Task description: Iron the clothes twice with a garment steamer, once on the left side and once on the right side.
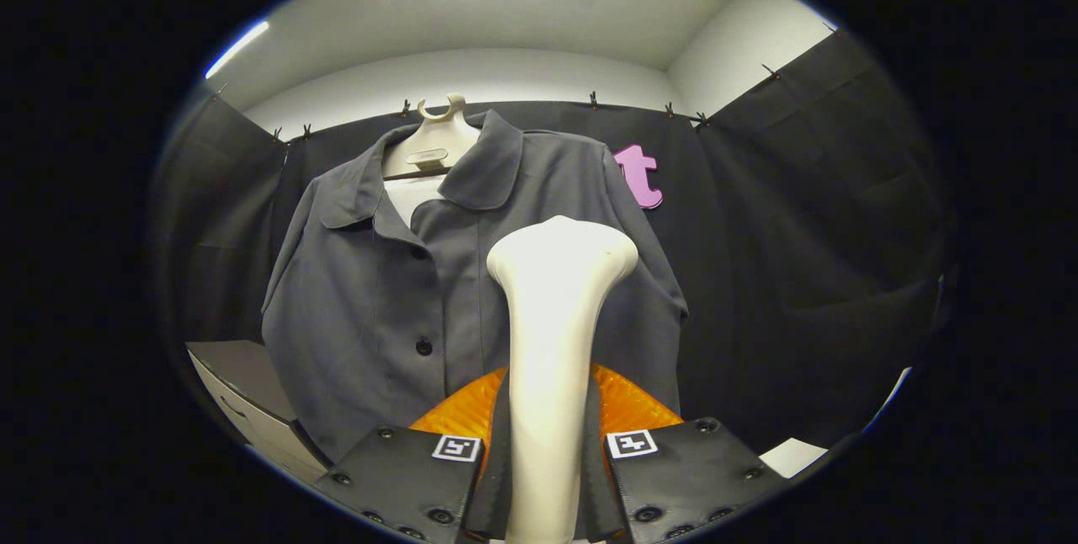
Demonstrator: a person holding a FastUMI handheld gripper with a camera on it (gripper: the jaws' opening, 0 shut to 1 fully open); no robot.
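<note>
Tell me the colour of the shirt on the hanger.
Dark grey shirt, dark buttons, seen in the gripper view; the claw is shut on the steamer.

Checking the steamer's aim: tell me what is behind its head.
Behind the steamer head, gripped between both fingers, hangs the grey shirt on its hanger. The head covers part of the shirt's front; that patch cannot be seen.

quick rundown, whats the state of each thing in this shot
white garment steamer: upright, handle clamped between the fingers
gripper: shut on the steamer handle
dark grey collared shirt: hanging, buttoned, behind the steamer head
cream hanger: upright, carrying the shirt
</note>
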